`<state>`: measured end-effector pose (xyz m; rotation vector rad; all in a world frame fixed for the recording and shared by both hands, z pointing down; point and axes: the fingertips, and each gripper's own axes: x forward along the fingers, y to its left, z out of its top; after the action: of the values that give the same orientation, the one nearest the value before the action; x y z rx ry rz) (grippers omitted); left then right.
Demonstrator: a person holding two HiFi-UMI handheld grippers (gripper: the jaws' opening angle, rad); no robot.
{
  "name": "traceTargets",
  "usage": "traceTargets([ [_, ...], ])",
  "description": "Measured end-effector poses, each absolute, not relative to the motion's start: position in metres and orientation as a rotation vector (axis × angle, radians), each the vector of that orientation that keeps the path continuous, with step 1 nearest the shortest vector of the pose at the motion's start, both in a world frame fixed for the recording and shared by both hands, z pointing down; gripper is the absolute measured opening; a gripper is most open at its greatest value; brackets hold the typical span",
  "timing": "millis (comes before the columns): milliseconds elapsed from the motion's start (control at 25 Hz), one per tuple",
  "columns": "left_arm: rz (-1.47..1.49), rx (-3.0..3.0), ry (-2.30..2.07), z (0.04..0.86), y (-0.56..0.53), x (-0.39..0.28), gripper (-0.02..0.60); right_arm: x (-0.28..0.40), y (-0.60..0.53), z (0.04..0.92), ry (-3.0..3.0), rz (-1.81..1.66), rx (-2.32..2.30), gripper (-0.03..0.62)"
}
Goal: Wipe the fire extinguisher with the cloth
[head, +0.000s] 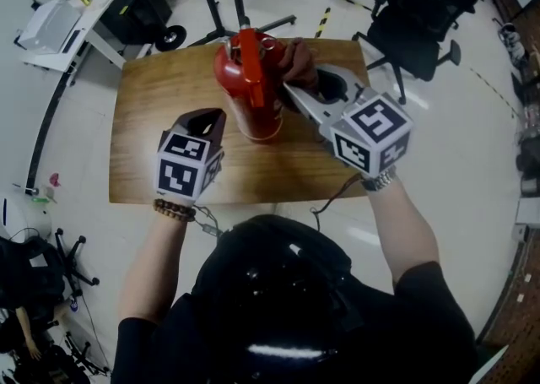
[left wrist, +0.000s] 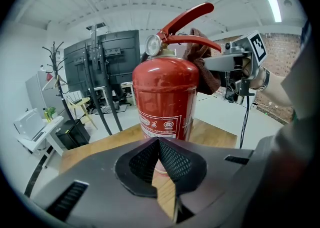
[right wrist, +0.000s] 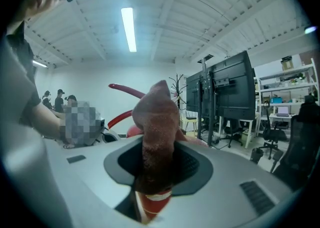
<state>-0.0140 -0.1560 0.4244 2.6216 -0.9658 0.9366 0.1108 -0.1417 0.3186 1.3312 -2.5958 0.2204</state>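
Right tool clamped on brown cloth, held at fire extinguisher top. Left tool closed, empty, near the extinguisher upright on wooden surface.

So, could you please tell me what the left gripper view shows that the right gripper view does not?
Left only: the whole fire extinguisher with its gauge, standing on the wooden table, and the left gripper, jaws shut and empty. Right only: a close look at the right gripper clamping the cloth between its jaws, and people far behind. Both: the red levers and the cloth near them.
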Motion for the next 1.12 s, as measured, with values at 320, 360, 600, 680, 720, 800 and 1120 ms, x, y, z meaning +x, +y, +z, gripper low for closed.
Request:
traceTargets([
  [320, 0.968, 2.589, -0.97, 0.436, -0.152, -0.008, 0.0, 0.113, -0.131, 0.37, -2.582, 0.271, 1.28, 0.143],
  [360, 0.974, 2.585, -0.969, 0.437, -0.152, -0.008, 0.0, 0.112, -0.13, 0.379, -2.575, 0.286, 1.272, 0.142],
  [600, 1.003, 2.552, -0.971, 0.447, -0.151, -0.007, 0.0, 0.11, -0.132, 0.406, -2.606, 0.348, 1.263, 0.143],
  [680, 1.007, 2.545, -0.969, 0.45, -0.15, -0.005, 0.0, 0.11, -0.132, 0.408, -2.616, 0.354, 1.258, 0.143],
  [720, 1.01, 2.545, -0.965, 0.451, -0.149, -0.003, 0.0, 0.11, -0.132, 0.409, -2.619, 0.356, 1.255, 0.143],
  [800, 1.011, 2.548, -0.959, 0.453, -0.147, 0.0, 0.0, 0.111, -0.131, 0.411, -2.625, 0.358, 1.25, 0.143],
  [1120, 1.017, 2.522, -0.976, 0.459, -0.145, -0.004, 0.0, 0.11, -0.13, 0.42, -2.653, 0.37, 1.234, 0.143],
])
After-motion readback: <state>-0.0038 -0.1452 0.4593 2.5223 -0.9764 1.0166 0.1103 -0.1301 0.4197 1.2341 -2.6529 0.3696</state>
